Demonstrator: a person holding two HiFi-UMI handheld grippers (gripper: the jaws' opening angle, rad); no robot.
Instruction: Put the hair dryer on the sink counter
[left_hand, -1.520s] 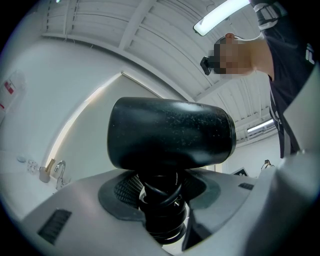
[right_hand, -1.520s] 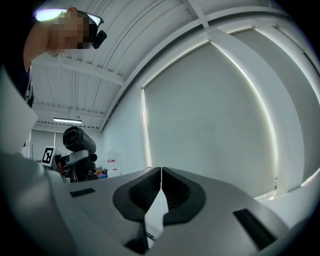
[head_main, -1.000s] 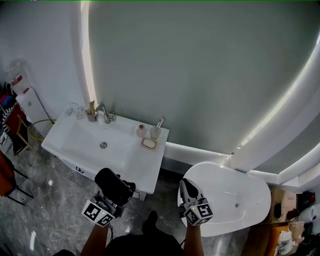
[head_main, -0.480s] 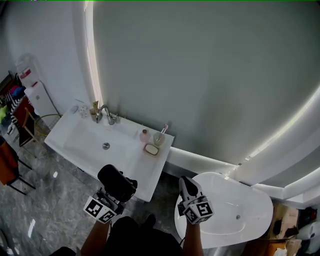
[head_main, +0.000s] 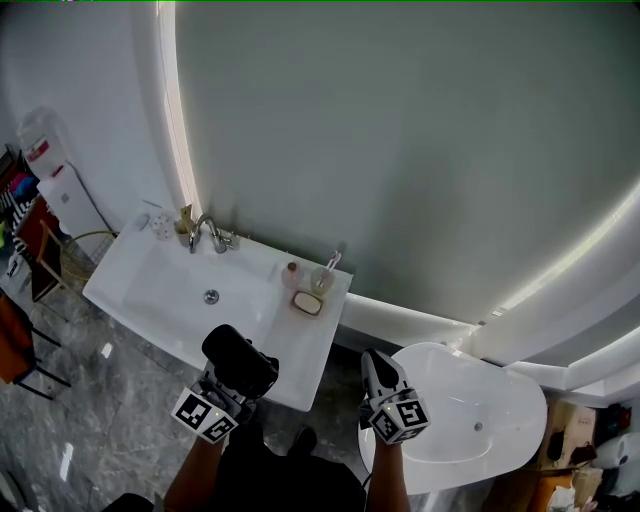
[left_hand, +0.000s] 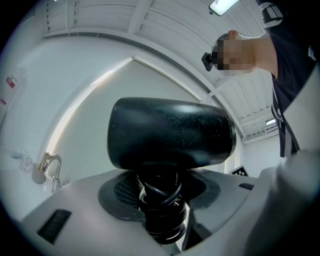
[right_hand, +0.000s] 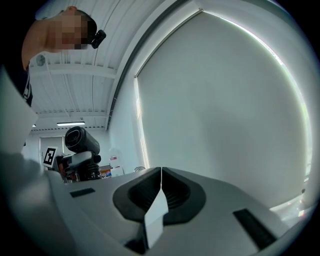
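Partly hiding its handle, left tongs (left_hand: 161, 212) pinch the hair dryer (left_hand: 170, 132); right tongs (right_hand: 161, 187) closed.

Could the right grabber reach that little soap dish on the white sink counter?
Probably yes. The right gripper is empty, and nothing stands between it and the small oval soap dish near the white sink counter's right edge. Its shut jaws would need opening first.

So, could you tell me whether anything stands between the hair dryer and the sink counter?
Nothing visible does. The left gripper holds the hair dryer by the near edge of the sink counter; the soap dish and small containers sit back by the wall.
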